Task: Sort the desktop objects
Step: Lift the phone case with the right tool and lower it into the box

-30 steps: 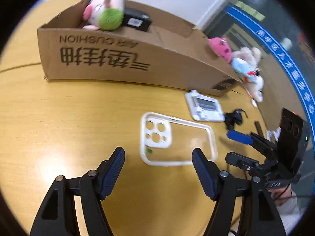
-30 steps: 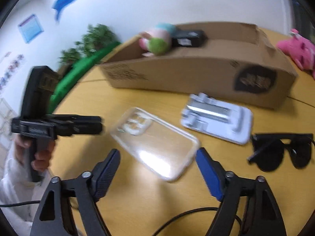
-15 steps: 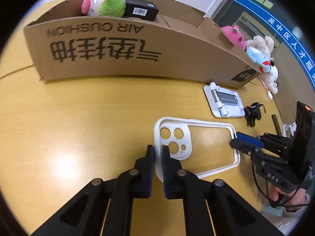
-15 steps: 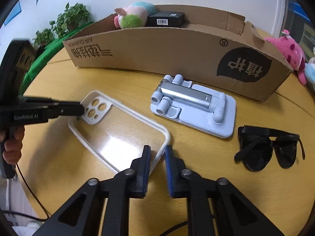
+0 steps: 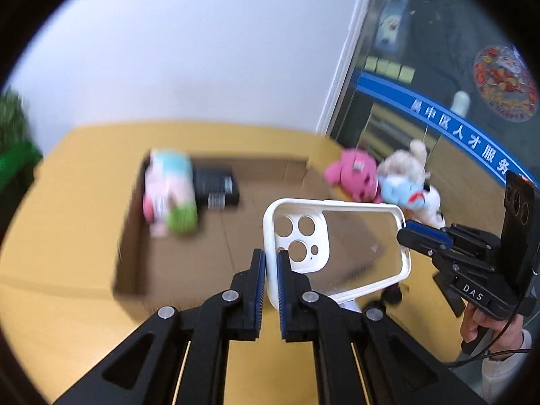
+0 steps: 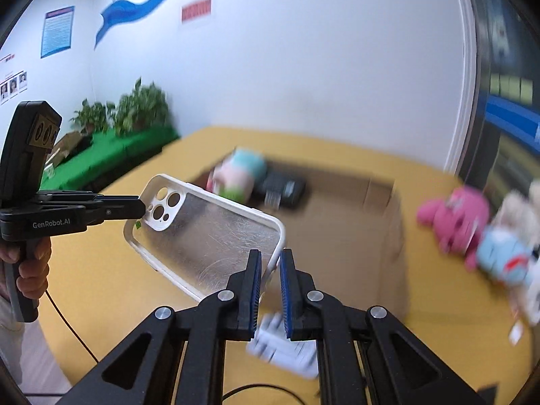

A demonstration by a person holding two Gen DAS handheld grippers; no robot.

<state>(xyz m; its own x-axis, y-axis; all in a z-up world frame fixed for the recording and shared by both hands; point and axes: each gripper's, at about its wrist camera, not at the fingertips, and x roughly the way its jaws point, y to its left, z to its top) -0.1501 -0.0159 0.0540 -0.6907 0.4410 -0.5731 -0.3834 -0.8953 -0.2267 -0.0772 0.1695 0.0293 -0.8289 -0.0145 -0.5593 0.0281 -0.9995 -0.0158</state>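
Observation:
A clear phone case with a white rim (image 5: 341,243) hangs in the air above the open cardboard box (image 5: 236,246). My left gripper (image 5: 271,263) is shut on its camera-hole end. My right gripper (image 6: 270,270) is shut on the opposite end of the phone case (image 6: 209,236). The right gripper also shows in the left wrist view (image 5: 410,233), and the left gripper in the right wrist view (image 6: 141,207). Inside the cardboard box (image 6: 337,236) lie a pastel plush toy (image 5: 170,199) and a black box (image 5: 216,187).
Pink, beige and blue plush toys (image 5: 381,179) lie on the yellow table (image 5: 60,229) to the right of the box. A white phone stand (image 6: 287,347) lies on the table below my right gripper. Green plants (image 6: 135,108) stand by the left wall.
Both grippers, shut on the phone case, have lifted it off the table and carried it up over the cardboard box. The view now looks down into the box.

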